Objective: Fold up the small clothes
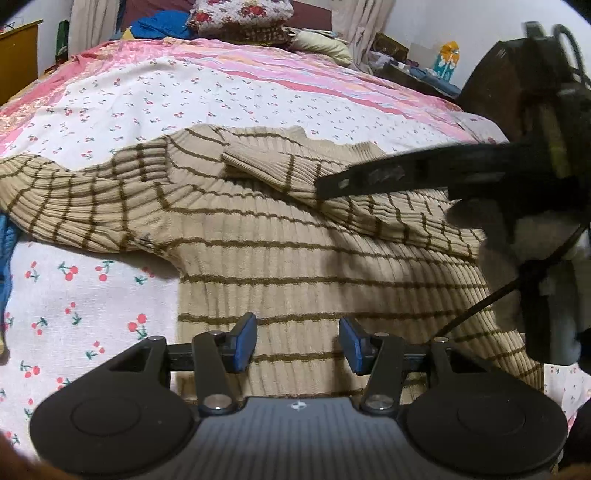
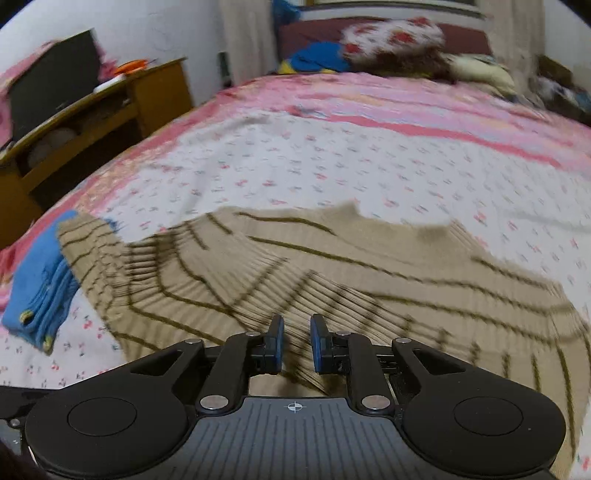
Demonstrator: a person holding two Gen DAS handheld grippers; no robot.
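A beige ribbed sweater [image 1: 295,258] with thin brown stripes lies flat on the bed. Its right sleeve [image 1: 332,184] is folded across the chest, and its left sleeve [image 1: 74,199] stretches out to the left. My left gripper [image 1: 297,341] is open and empty, hovering over the sweater's lower body. My right gripper [image 2: 297,341] hangs over the sweater [image 2: 332,280], jaws narrowly apart with nothing clamped between them. In the left wrist view the right gripper [image 1: 325,186] reaches in from the right, its finger at the folded sleeve. The right wrist view is blurred.
The bed has a white cherry-print sheet [image 1: 74,295] and a pink striped cover [image 1: 258,70]. A folded blue garment [image 2: 40,291] lies left of the sweater. Pillows and clothes [image 1: 240,18] pile at the head. A wooden desk [image 2: 92,110] stands left of the bed.
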